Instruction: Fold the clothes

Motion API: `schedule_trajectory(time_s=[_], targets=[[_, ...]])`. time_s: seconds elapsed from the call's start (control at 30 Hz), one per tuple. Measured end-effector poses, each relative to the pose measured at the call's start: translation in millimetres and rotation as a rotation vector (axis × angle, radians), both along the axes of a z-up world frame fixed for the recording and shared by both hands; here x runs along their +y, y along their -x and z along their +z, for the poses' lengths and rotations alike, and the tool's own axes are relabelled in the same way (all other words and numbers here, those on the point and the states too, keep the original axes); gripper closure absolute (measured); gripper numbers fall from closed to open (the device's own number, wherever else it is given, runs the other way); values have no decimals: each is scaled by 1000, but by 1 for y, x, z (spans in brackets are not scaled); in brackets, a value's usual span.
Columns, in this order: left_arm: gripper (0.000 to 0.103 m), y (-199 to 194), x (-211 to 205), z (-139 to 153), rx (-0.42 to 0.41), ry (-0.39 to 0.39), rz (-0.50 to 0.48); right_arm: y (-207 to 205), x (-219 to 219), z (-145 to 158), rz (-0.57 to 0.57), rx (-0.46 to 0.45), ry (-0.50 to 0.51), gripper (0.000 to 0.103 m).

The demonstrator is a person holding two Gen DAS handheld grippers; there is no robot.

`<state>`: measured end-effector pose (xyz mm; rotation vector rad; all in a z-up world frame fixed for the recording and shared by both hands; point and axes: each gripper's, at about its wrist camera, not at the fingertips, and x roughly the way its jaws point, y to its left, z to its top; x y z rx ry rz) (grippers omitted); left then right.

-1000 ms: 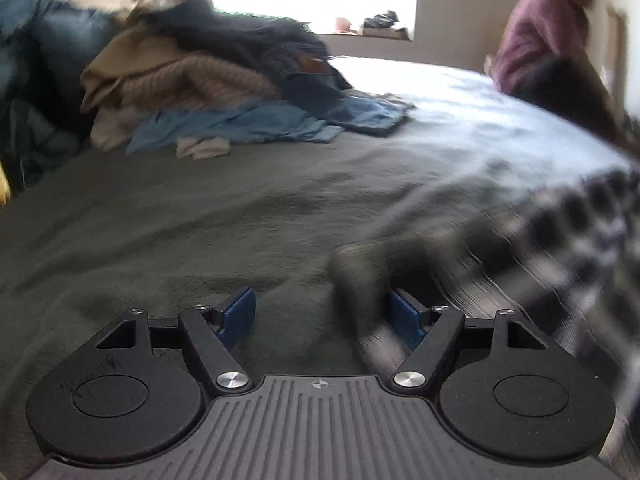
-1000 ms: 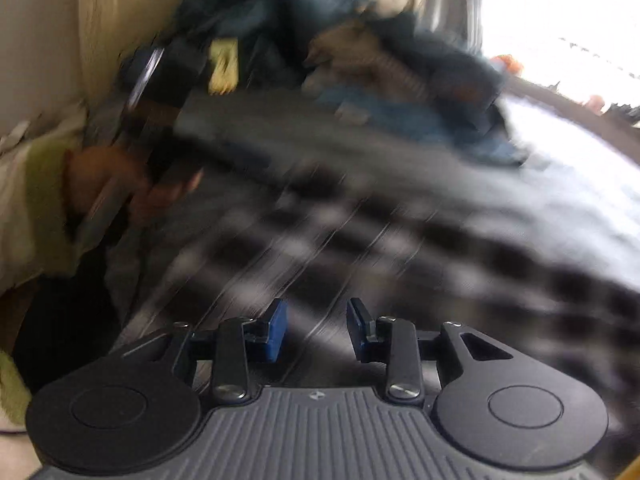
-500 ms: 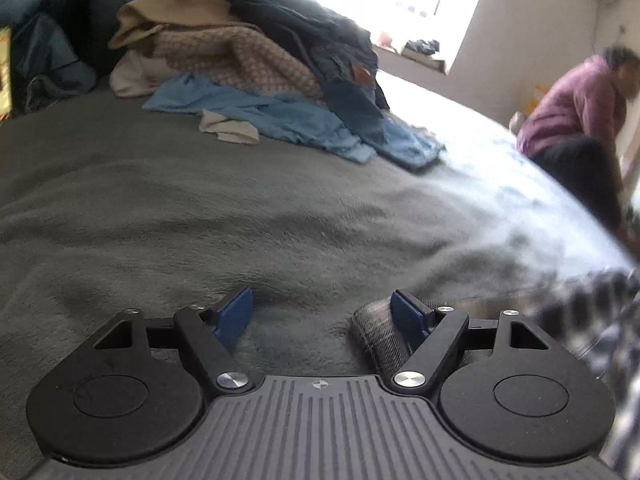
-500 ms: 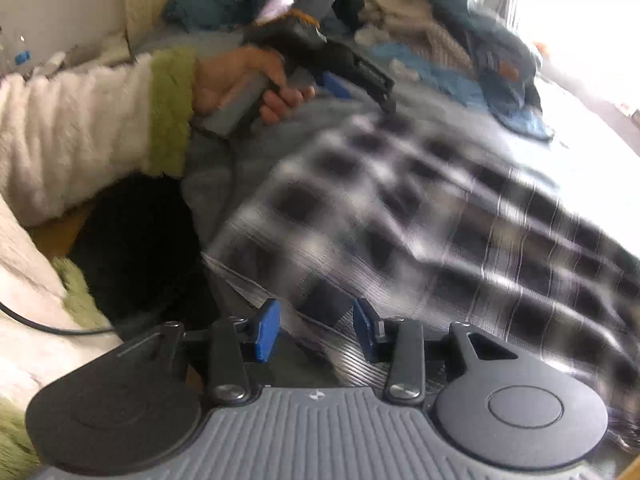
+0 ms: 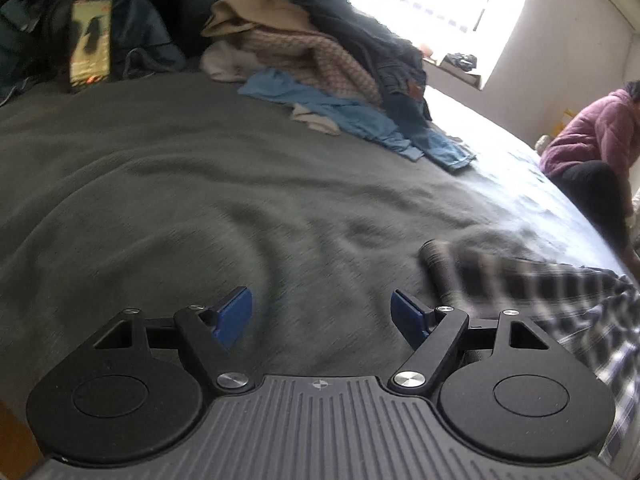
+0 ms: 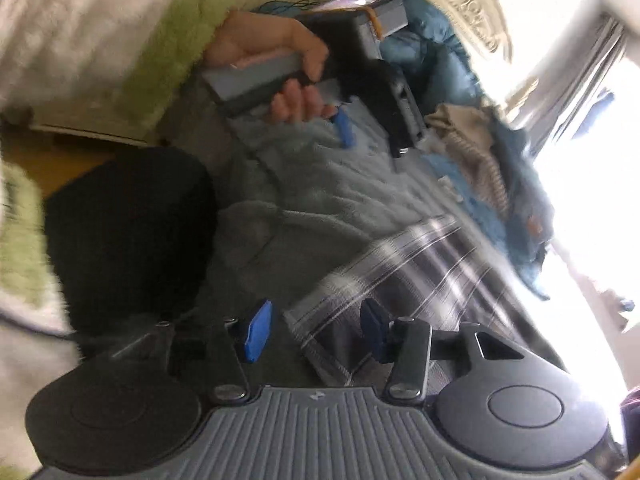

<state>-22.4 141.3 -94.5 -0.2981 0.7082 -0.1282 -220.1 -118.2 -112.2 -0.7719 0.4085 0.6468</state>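
Note:
A black-and-white plaid shirt (image 5: 552, 292) lies on the grey blanket (image 5: 200, 184), its rolled edge just right of my left gripper (image 5: 321, 313). That gripper is open, with only blanket between its blue pads. In the right wrist view the plaid shirt (image 6: 424, 264) runs away to the right, and its near corner sits between the blue pads of my right gripper (image 6: 314, 334). The right jaws are opening and the pads do not press on the cloth. A hand (image 6: 296, 80) in a white and green sleeve holds the left gripper (image 6: 372, 136) further back.
A pile of unfolded clothes (image 5: 320, 64) in tan, blue and dark cloth lies at the back of the bed, below a bright window. A person in a purple top (image 5: 592, 132) sits at the bed's far right edge. Dark bedding (image 5: 100, 32) is heaped at the back left.
The right jaws have spread wider and both views have rolled. The left gripper has drawn off to the left, so the plaid edge that lay by its right pad now lies beyond it.

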Motion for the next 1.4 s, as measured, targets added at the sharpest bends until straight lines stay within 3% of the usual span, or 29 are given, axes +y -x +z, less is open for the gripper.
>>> schedule_trajectory(time_s=[0.33,0.57,0.7,0.73,0.77,0.83,0.93,1.1,1.2,1.3,1.4], targets=[[26,-2,-5,-4,2,1,-19,2,23,-30,-146,-143,64,49],[26,-5,-7,-4,-3,10,-48,10,11,-15,-237,-182,-17,63],[25,-5,-9,-5,-6,24,-54,4,16,-23,-228,-172,15,64],[25,-5,-9,-4,-7,26,-55,1,18,-27,-215,-164,27,71],[25,-6,-10,-4,-7,28,-55,-2,18,-27,-204,-151,28,89],[25,-8,-10,-4,-5,43,-52,-5,13,-17,-213,-125,-28,95],[25,-11,-11,-3,1,90,-74,-13,0,2,-258,-73,-146,95],[27,-21,-30,-2,37,193,-195,-22,-11,16,-297,-11,-264,95],[30,-29,-48,-3,48,171,-224,-20,-11,20,-285,-21,-277,95],[44,-39,-62,-7,73,154,-232,-17,-12,25,-277,-32,-292,95],[48,-49,-73,-9,82,131,-232,-16,-14,30,-275,-47,-306,95]])
